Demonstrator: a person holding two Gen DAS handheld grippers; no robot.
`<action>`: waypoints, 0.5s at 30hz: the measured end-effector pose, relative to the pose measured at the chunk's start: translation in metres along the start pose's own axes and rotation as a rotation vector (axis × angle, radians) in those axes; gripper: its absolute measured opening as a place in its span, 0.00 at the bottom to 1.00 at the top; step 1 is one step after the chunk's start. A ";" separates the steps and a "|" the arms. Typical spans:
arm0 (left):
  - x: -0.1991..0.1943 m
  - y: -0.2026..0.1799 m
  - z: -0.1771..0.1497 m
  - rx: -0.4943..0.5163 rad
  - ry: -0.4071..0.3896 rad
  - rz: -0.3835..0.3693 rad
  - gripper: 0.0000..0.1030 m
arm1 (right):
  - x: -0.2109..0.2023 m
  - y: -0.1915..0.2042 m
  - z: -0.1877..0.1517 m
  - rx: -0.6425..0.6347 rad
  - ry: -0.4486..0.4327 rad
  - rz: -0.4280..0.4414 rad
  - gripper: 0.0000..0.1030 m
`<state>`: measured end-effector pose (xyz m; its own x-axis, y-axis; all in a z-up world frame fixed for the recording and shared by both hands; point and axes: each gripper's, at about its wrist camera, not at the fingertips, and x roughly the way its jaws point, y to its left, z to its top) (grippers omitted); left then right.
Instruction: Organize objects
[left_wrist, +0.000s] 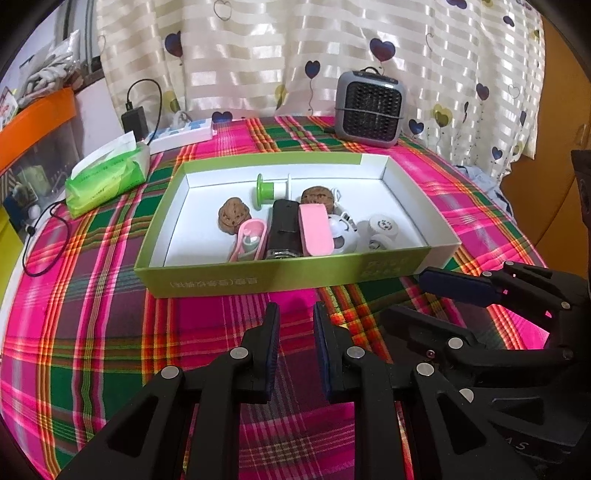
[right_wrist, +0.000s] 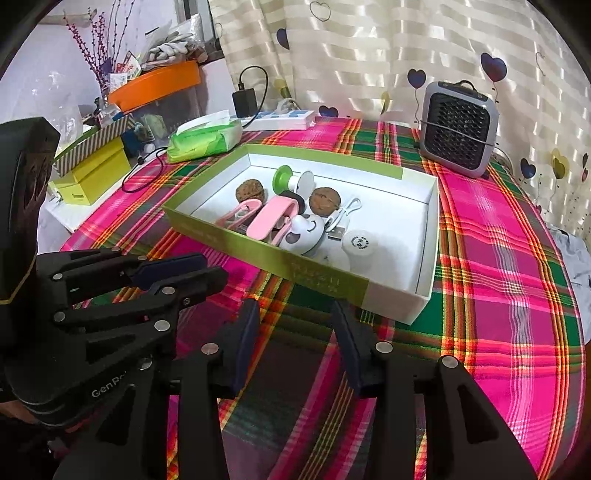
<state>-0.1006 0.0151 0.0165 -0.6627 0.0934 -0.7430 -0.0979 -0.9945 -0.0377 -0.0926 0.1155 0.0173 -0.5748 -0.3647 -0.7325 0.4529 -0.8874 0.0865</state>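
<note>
A green-sided box (left_wrist: 221, 284) with a white inside stands on the plaid cloth. It holds two walnuts (left_wrist: 233, 218) (left_wrist: 317, 195), a green spool (left_wrist: 265, 191), a black device (left_wrist: 283, 229), a pink case (left_wrist: 316, 229), an open pink container (left_wrist: 250, 236), a white toy with a face (right_wrist: 308, 230) and a white round cap (right_wrist: 360, 243). My left gripper (left_wrist: 295, 314) hovers over the cloth just in front of the box, shut, with nothing between its pads. My right gripper (right_wrist: 295, 310) is beside it near the box's front right corner, open and holding nothing.
A green tissue pack (left_wrist: 107, 181), a power strip (left_wrist: 181, 134) with a black charger (left_wrist: 135, 118) and a cable lie at the back left. A grey grille-fronted appliance (left_wrist: 371, 107) stands behind the box by the curtain. Left of the table are a yellow box (right_wrist: 92, 173) and an orange tray (right_wrist: 155, 85).
</note>
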 end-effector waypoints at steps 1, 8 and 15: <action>0.002 0.000 0.000 -0.002 0.008 0.001 0.16 | 0.001 0.000 0.000 0.002 0.003 -0.001 0.41; 0.012 0.004 0.001 -0.013 0.043 0.024 0.16 | 0.010 -0.001 0.002 0.007 0.025 0.005 0.41; 0.016 0.003 0.002 0.008 0.042 0.051 0.16 | 0.018 -0.005 0.003 0.027 0.053 0.001 0.41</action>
<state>-0.1129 0.0141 0.0062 -0.6353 0.0402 -0.7712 -0.0704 -0.9975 0.0060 -0.1072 0.1125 0.0063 -0.5368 -0.3507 -0.7674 0.4344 -0.8946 0.1049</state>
